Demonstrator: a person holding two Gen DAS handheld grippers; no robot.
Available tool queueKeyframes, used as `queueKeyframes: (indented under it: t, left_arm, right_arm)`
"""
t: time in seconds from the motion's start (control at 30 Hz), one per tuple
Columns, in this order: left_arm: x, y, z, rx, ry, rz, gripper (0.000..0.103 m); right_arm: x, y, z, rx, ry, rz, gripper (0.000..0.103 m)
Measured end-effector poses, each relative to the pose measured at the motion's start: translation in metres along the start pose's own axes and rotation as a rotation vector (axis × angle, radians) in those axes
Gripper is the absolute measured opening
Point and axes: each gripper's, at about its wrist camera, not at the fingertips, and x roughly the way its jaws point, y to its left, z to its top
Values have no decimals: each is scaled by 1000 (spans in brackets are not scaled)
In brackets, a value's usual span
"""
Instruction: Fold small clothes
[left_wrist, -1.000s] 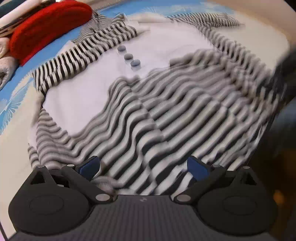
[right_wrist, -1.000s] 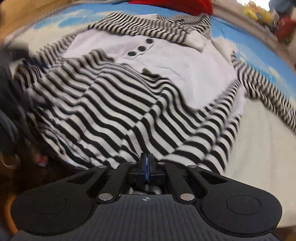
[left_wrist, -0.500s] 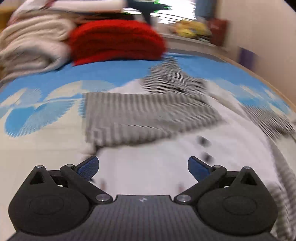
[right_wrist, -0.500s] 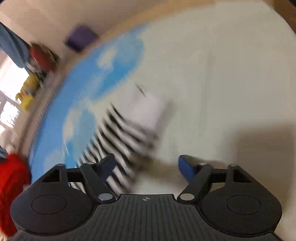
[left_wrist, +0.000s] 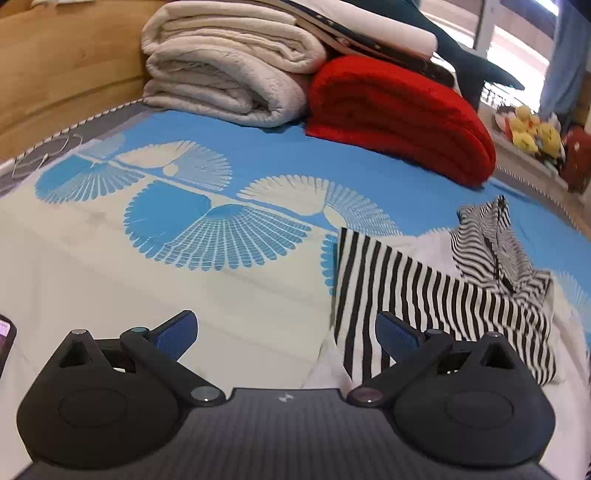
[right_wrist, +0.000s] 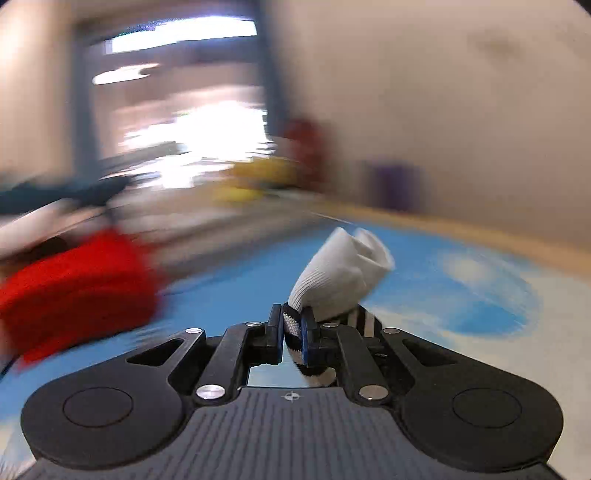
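Note:
A black-and-white striped garment (left_wrist: 443, 295) with white panels lies on the bed at the right of the left wrist view. My left gripper (left_wrist: 286, 332) is open and empty, low over the bedcover just left of a striped sleeve. My right gripper (right_wrist: 293, 326) is shut on a striped sleeve end with a white cuff (right_wrist: 340, 273), which sticks up past the fingertips. The right wrist view is blurred by motion.
The bedcover (left_wrist: 184, 229) is blue and cream with fan patterns. A folded cream blanket (left_wrist: 229, 74) and a red blanket (left_wrist: 399, 114) are stacked at the far side against a wooden headboard (left_wrist: 66, 59). A phone edge (left_wrist: 5, 339) shows at far left.
The left gripper swung off the garment's body to its left sleeve side, still open. The right gripper let go, opened, moved to a sleeve and shut on its cuff end.

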Motion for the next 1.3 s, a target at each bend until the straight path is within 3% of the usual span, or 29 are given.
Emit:
queueKeyframes:
  t: [0.1,0.17,0.23,0.3,0.37,0.4,0.5,0.63,0.77,0.9,1.3]
  left_arm:
    - [5,9,4,-58,30,-25,102]
    - [8,15,7,-86,47,-26,102]
    - [8,22,9,-115,54,-21,102]
    - [7,26,10,-145,59,-28,102]
    - [6,28,11,-158,64,-61,102]
    - [5,26,11,-153,65,-72,102]
    - [2,13,8,-90,61,-78,102]
    - [-8,-15,-3,61,28,-71,103]
    - [-19,-43,-21,209,0,-60,103]
    - [-22,-63,-35,293,-12,-64,103]
    - [-11,-73,-41,343,8,-66,103]
  right_arm:
    - [-11,131,-63,-148,92,270,17]
    - [-11,196,-117,-268,311,451,50]
    - [-20,218,-152,-326,444,474,51]
    - [-34,204,-158,-327,455,460,54]
    - [-33,159,-143,-286,441,395,68]
    - [-40,140,-137,-262,435,357,69]
    - [-50,65,-130,-181,414,220,72]
    - [-75,5,-132,-84,421,46,72]
    - [-64,-15,-144,-61,443,-28,72]
    - [-58,-21,-143,-69,433,-42,72]
    - [-62,-23,-138,-107,439,-42,73]
